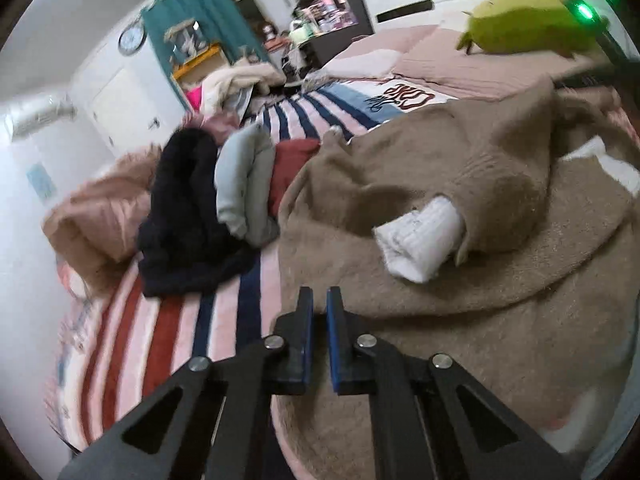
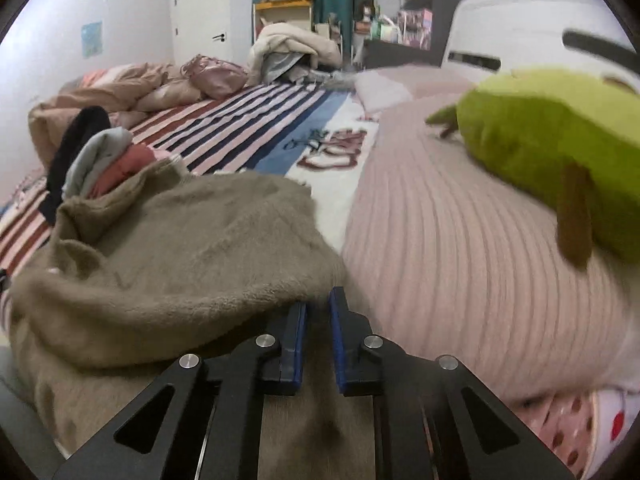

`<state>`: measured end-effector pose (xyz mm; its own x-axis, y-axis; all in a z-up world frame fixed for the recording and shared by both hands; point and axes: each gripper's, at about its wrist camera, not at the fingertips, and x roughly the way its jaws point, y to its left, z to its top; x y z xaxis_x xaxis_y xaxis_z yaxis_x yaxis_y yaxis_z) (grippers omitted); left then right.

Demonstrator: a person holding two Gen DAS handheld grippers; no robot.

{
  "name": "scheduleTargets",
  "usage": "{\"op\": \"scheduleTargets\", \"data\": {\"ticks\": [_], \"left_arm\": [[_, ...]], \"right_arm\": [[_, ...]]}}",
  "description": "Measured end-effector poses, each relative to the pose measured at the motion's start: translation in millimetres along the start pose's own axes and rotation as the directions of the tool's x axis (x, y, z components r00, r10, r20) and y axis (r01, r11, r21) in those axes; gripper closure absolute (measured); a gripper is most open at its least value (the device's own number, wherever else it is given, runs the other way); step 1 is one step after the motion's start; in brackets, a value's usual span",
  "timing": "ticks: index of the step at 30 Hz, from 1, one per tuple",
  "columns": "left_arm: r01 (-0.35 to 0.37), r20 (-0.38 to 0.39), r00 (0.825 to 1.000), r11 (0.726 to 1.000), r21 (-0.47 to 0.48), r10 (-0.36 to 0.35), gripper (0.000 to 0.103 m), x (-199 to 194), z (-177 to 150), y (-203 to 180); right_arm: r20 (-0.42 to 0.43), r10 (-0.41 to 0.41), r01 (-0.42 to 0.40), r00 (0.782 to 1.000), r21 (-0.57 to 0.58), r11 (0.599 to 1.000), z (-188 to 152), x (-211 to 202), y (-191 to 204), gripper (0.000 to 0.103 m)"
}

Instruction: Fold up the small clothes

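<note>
A tan fleece garment lies rumpled on the bed, with a white cuff poking out of one fold. My left gripper is shut, its tips over the garment's near left edge. I cannot tell whether cloth is pinched between them. In the right wrist view the same garment is heaped to the left. My right gripper is shut at its right edge, where fleece laps over the left fingertip and fills the slit between the pads.
Black, grey and red clothes are piled left of the garment on a striped blanket. A green plush toy rests on a pink ribbed cover to the right. Bedding is bunched at the far end.
</note>
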<state>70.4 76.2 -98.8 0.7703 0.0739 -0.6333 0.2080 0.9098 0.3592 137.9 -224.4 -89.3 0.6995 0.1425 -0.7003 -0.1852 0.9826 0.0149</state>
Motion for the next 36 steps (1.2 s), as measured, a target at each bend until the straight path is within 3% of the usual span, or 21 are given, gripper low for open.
{"op": "scheduleTargets", "data": {"ticks": [1,3,4,5,8,10,14,16,18,19,20,22,26,33,34,36], "left_arm": [[0.037,-0.005,0.999,0.999,-0.032,-0.037,0.097,1,-4,6],[0.121,0.010,0.993,0.989,-0.079,-0.121,0.074,-2,-8,12],[0.176,0.033,0.984,0.979,-0.100,-0.173,0.044,-6,-8,13],[0.219,0.065,0.975,0.969,-0.112,-0.213,0.027,-10,-6,12],[0.359,0.099,0.932,0.926,-0.121,-0.348,0.024,-7,11,1],[0.399,0.091,0.916,0.908,-0.126,-0.390,0.021,6,26,-12],[0.497,0.057,0.867,0.851,-0.167,-0.495,0.021,45,48,-28],[0.511,0.056,0.858,0.838,-0.190,-0.511,0.022,56,52,-33],[0.500,0.057,0.864,0.841,-0.204,-0.500,0.056,61,57,-34],[0.498,0.065,0.866,0.845,-0.196,-0.496,0.097,59,59,-33],[0.494,0.080,0.869,0.849,-0.187,-0.489,0.100,54,61,-30],[0.501,0.136,0.865,0.850,-0.161,-0.483,0.100,37,59,-23],[0.560,0.184,0.820,0.826,-0.058,-0.543,0.100,-2,43,-19],[0.621,0.036,0.783,0.783,0.030,-0.621,0.099,-18,-11,-57],[0.620,0.018,0.784,0.784,0.029,-0.621,0.095,-17,-15,-61],[0.626,0.002,0.780,0.780,0.006,-0.626,0.070,-15,-17,-61]], "right_arm": [[-0.029,0.012,-0.012,1.000,0.001,1.000,-5,0,-1,0.096],[-0.062,0.020,-0.021,0.998,-0.007,1.000,-14,-2,-1,0.096],[-0.064,0.020,-0.020,0.998,-0.006,1.000,-17,-5,-2,0.094],[-0.064,0.025,-0.025,0.998,-0.003,1.000,-19,-10,-2,0.090],[-0.030,0.061,-0.060,0.998,0.008,0.998,-18,-24,1,0.073],[-0.005,0.092,-0.092,0.996,0.003,0.996,-16,-37,7,0.071],[0.021,0.155,-0.155,0.988,-0.035,0.987,-16,-56,27,0.067],[0.022,0.176,-0.175,0.984,-0.045,0.984,-18,-60,34,0.067],[0.022,0.189,-0.188,0.982,-0.050,0.981,-20,-64,38,0.067],[0.023,0.190,-0.189,0.982,-0.051,0.981,-20,-64,37,0.067],[0.023,0.188,-0.187,0.982,-0.051,0.981,-19,-64,37,0.067],[0.024,0.184,-0.182,0.983,-0.048,0.982,-19,-65,36,0.067],[0.021,0.186,-0.185,0.982,-0.029,0.982,-20,-63,29,0.067],[0.017,0.194,-0.194,0.981,0.012,0.981,-12,-48,25,0.067],[0.018,0.200,-0.200,0.980,0.009,0.980,-7,-44,29,0.067],[0.017,0.220,-0.220,0.975,-0.011,0.975,4,-37,39,0.067]]}}
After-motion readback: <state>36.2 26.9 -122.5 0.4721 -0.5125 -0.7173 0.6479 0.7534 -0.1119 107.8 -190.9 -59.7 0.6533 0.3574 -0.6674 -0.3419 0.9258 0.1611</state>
